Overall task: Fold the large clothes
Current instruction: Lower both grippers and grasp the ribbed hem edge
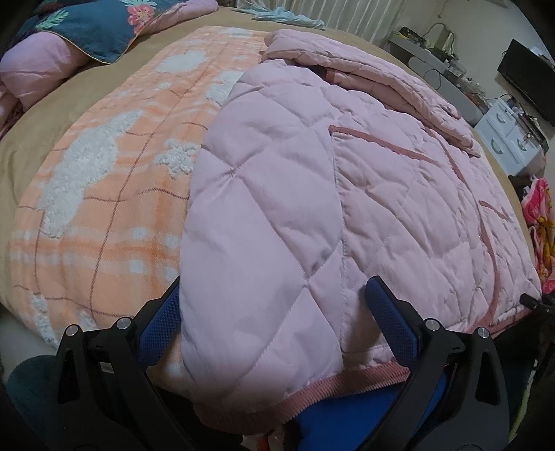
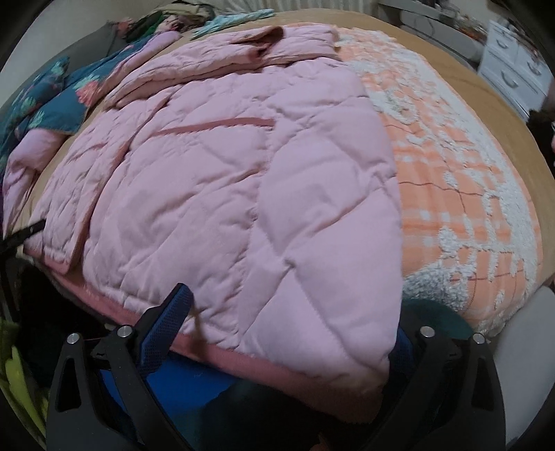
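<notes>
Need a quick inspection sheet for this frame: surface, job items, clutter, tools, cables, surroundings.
Surface: bed with tan sheet, partly covered by an orange checked blanket with fluffy white patches.
Job's things: pink quilted jacket spread on the blanket, darker pink ribbed hem nearest the cameras, one sleeve folded across the top.
Clutter: navy floral bedding and a pink quilt at the far end; light blue cloth beyond.
Grippers: left tool and right tool both open, jaws straddling the jacket's hem edge.
Cables: wires on the grey desk.
Surroundings: white drawer unit, dark monitor, curtain.
</notes>
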A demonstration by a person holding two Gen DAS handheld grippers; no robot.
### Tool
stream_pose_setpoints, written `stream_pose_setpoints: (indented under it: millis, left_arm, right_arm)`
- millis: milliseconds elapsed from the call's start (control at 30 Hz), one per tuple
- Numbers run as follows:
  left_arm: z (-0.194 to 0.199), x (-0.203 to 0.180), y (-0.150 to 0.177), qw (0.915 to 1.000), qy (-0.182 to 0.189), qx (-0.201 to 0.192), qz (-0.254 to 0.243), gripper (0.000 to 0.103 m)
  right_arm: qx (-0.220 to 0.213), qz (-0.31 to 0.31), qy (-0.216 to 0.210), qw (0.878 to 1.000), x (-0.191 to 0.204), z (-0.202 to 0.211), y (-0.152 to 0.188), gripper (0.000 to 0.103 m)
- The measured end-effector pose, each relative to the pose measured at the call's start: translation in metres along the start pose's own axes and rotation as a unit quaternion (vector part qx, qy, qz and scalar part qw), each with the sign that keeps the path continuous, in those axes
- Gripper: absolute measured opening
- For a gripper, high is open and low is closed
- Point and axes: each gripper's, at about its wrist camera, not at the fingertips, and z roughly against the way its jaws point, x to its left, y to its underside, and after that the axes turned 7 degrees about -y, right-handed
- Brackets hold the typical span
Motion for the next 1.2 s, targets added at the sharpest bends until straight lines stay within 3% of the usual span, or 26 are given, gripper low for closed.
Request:
stream_pose_setpoints:
  millis: [33, 100, 133, 200, 333, 400, 467, 600, 733, 867, 1200]
  left_arm:
    - [0.000, 0.000, 0.001, 1.0000, 0.003, 0.001, 0.000, 0.094]
    - [0.000, -0.001, 0.002, 1.0000, 0.006, 0.004, -0.002, 0.094]
    - [0.000, -0.002, 0.002, 1.0000, 0.007, 0.003, -0.003, 0.094]
    - [0.000, -0.003, 0.002, 1.0000, 0.007, 0.002, -0.004, 0.094]
    - [0.002, -0.004, 0.002, 0.9999, 0.013, -0.001, -0.005, 0.093]
    - [0.005, -0.008, 0.003, 0.9999, 0.009, -0.008, -0.011, 0.085]
    - [0.011, -0.022, 0.007, 0.9985, -0.020, -0.027, -0.044, 0.078]
    - [0.021, -0.043, 0.013, 0.9927, -0.049, -0.052, -0.097, 0.054]
    - [0.026, -0.043, 0.007, 0.9917, -0.057, -0.062, -0.097, 0.020]
    - [0.028, -0.048, -0.003, 0.9909, -0.048, -0.067, -0.107, 0.015]
    - [0.053, -0.049, -0.046, 0.9938, 0.006, -0.088, -0.068, 0.011]
  right_arm:
    - [-0.001, 0.003, 0.000, 1.000, 0.000, 0.001, 0.001, 0.083]
    - [-0.011, -0.001, -0.008, 1.000, -0.002, 0.006, 0.003, 0.061]
    - [-0.018, -0.010, -0.017, 1.000, -0.006, 0.009, 0.003, 0.055]
    - [-0.048, -0.031, -0.039, 0.998, -0.014, 0.021, 0.001, 0.029]
    - [-0.110, -0.035, -0.083, 0.990, -0.010, 0.046, -0.005, 0.024]
    - [-0.134, -0.031, -0.095, 0.986, -0.006, 0.056, -0.012, 0.023]
    - [-0.153, -0.027, -0.101, 0.983, -0.004, 0.065, -0.020, 0.023]
    - [-0.182, -0.021, -0.110, 0.977, -0.004, 0.077, -0.035, 0.023]
    - [-0.203, -0.019, -0.117, 0.972, -0.006, 0.083, -0.049, 0.023]
    - [-0.218, -0.022, -0.128, 0.967, -0.010, 0.088, -0.063, 0.023]
    - [-0.240, -0.030, -0.148, 0.959, -0.018, 0.094, -0.091, 0.023]
